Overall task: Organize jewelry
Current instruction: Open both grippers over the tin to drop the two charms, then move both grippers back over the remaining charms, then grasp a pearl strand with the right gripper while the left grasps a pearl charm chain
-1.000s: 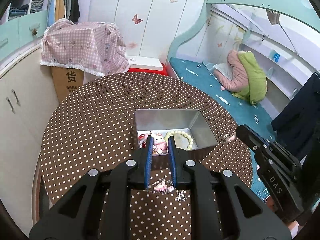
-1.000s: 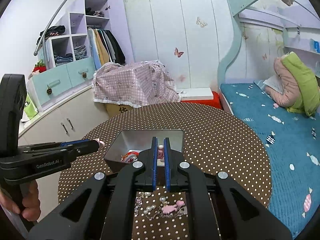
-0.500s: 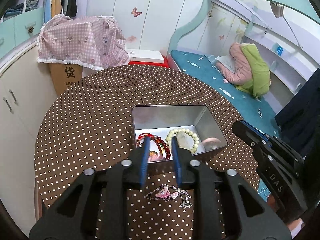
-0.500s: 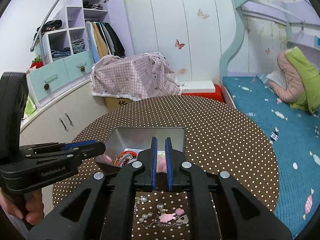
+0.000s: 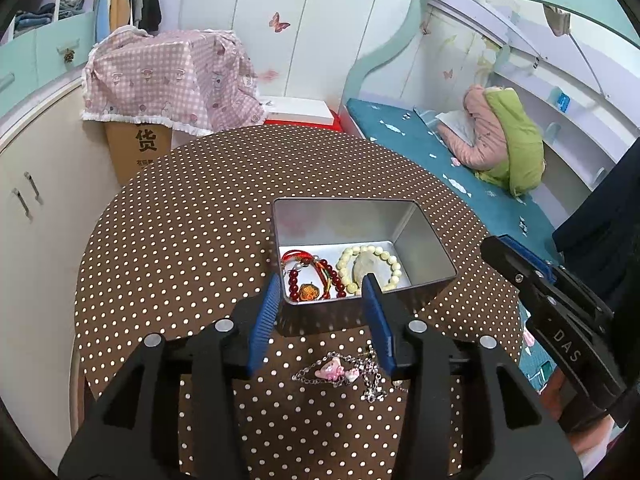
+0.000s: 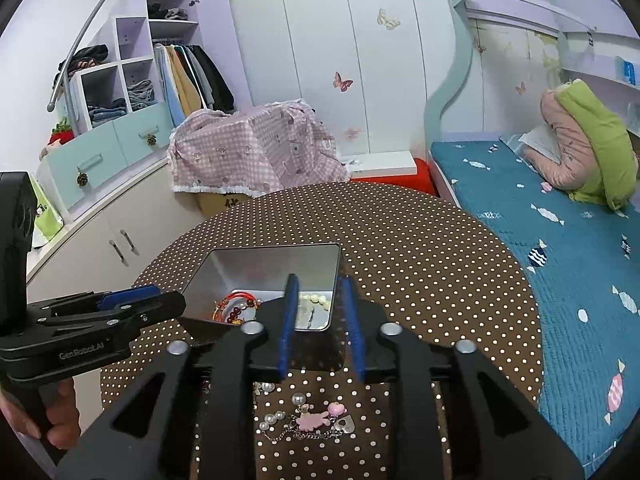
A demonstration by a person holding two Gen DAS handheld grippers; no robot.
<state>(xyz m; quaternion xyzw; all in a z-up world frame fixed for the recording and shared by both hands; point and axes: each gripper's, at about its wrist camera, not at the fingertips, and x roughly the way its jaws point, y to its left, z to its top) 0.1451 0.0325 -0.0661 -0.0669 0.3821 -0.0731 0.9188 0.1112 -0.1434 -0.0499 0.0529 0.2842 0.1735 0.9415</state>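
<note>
From the left wrist we look down into the metal tin [image 5: 416, 240] near the middle of the round dotted table [image 5: 180, 240] and see its whole floor: a red bead bracelet [image 5: 316, 276] with red cord on the left and a cream bead bracelet [image 5: 368, 266] on the right, the two lying side by side. The right wrist sits lower, so the tin's [image 6: 272, 264] near wall hides most of that floor and we catch only parts of the red bracelet [image 6: 236, 306] and a few cream beads [image 6: 316, 300]. That view alone shows pearls on the chain bracelet [image 6: 308, 420], along with a pink charm and a small heart; it lies on the table just short of the tin, toward the near edge. From the left the same chain bracelet [image 5: 340, 372] reads as a silver chain with pink charms, and the pearls cannot be made out. The left gripper [image 5: 322, 320] hovers above the tin's near wall, its jaws opening with nothing pressed between them. The right gripper [image 6: 320, 324] hangs over the tin's near right corner, its jaws opening too and empty. Each view catches the other tool from the side, the left gripper [image 6: 160, 304] by the tin's left wall and the right gripper [image 5: 496, 248] off the tin's right side. A hand [image 6: 60, 416] grips the left handle, partly cut off at the frame's edge. The far part of the table is bare cloth.
</note>
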